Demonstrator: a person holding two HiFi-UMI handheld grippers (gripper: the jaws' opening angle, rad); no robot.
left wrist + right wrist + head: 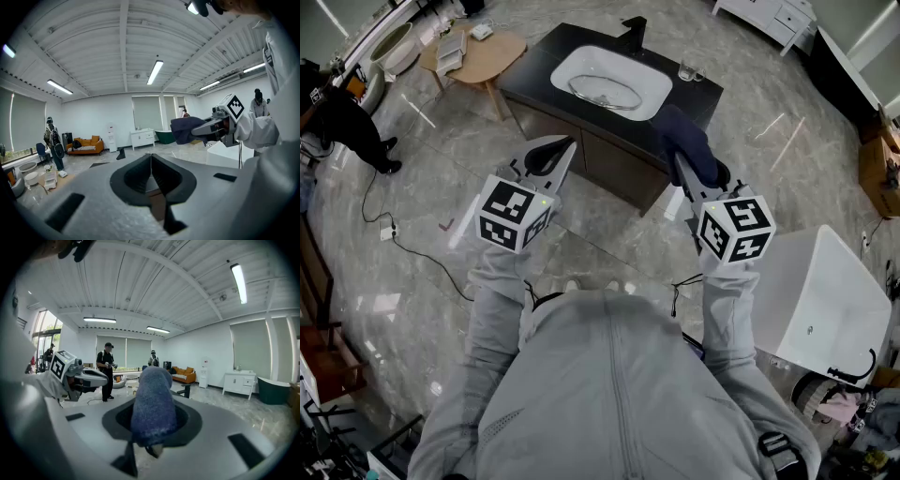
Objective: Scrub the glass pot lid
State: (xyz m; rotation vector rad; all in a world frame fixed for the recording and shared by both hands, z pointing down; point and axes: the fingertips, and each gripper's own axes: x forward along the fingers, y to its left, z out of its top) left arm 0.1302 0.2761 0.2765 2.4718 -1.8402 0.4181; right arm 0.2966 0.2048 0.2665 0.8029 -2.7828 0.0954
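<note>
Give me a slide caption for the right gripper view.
Right gripper shut on a dark blue cloth, left gripper alongside.

I see a grey marble floor (403, 253). On it stands a dark desk (534, 67) with a white basin (658, 86), with a wooden side table (483, 52) to its left and a white bathtub (825, 300) at right. Strip lights (154, 71) hang from a white ribbed ceiling (93, 47). An orange sofa (85, 145) stands against the far white wall.
</note>
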